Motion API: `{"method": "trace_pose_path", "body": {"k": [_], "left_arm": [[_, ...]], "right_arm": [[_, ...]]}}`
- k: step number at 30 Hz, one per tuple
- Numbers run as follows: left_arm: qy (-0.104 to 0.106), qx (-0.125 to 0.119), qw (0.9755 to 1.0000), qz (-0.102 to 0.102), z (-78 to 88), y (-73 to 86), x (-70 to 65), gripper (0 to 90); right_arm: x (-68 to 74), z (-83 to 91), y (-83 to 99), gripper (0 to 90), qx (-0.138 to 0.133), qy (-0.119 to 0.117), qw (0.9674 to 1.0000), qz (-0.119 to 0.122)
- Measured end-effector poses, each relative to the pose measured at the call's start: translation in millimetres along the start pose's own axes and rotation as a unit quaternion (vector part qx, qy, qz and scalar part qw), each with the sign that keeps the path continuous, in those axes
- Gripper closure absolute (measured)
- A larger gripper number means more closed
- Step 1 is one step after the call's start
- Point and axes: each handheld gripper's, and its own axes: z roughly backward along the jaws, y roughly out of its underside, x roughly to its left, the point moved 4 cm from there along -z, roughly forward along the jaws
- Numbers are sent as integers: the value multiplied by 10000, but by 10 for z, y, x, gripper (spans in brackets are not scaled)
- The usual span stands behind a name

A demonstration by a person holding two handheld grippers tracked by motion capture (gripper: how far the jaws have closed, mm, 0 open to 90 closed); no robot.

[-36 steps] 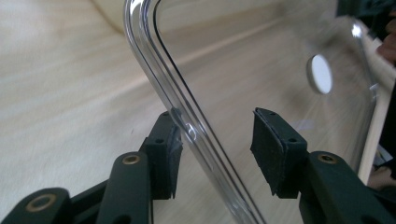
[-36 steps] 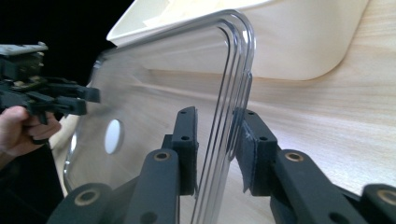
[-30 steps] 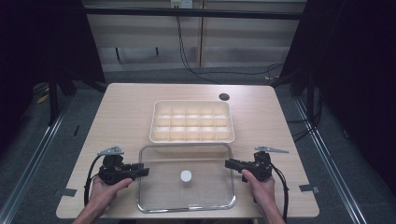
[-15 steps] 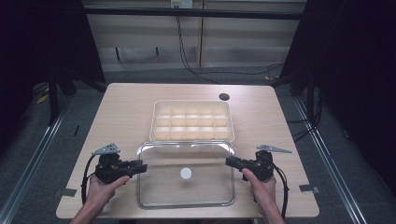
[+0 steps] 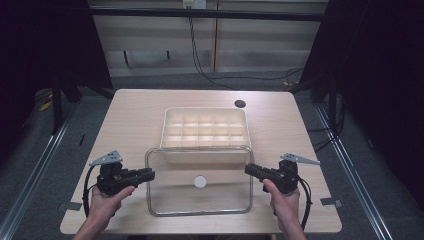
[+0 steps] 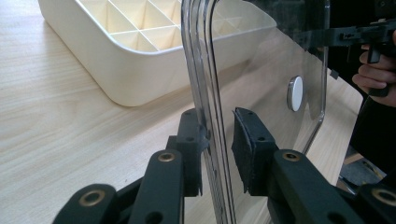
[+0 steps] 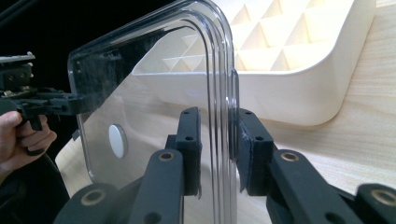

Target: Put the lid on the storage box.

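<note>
A: Starting with the largest item: a light wooden table [image 5: 135, 125] with rounded corners, a small dark round spot [image 5: 240, 103] near its far edge.

B: Next in size?

A: The cream compartment tray [image 5: 205, 127], lying flat at table centre, divided into a grid of open cells. Cell contents: cannot tell from the high view; in the left gripper view the near cells look bare.

B: And the clear piece?

A: A transparent lid [image 5: 200, 200] with rounded corners and a small white round knob [image 5: 200, 181] at its middle. It sits between the tray and the person's edge of the table, its far edge overlapping the tray's near wall. It is held at both short sides.

B: Jaw state, left?

A: The left gripper [image 5: 145, 175] has the lid's left rim between its jaws. In the left gripper view one pad [image 6: 194, 140] touches the rim [image 6: 205, 93]; the other pad stands slightly off it. So nearly closed, a small gap on one side.

B: Right?

A: The right gripper [image 5: 252, 170] has its jaws pressed on the lid's right rim [image 7: 222, 93], both pads against the plastic in the right gripper view.

B: Hands?

A: The left hand [image 5: 107, 200] and right hand [image 5: 285, 202] each grip a handle near the table's front edge.
</note>
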Motion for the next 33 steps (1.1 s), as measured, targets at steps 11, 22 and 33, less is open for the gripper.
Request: {"method": "trace_pose_path", "body": {"k": [11,22,33], "left_arm": [[-121,-37,9999,-111,43,-84,-38,741],[-118,-135,9997,-147,-1,-252,-70,743],[-175,-205,9994,-198,5,-454,-70,742]], "right_arm": [[100,54,-91,737,-77,50,9997,211],[76,104,-225,731,-229,128,9995,171],[78,109,-437,724,-273,155,9994,163]]}}
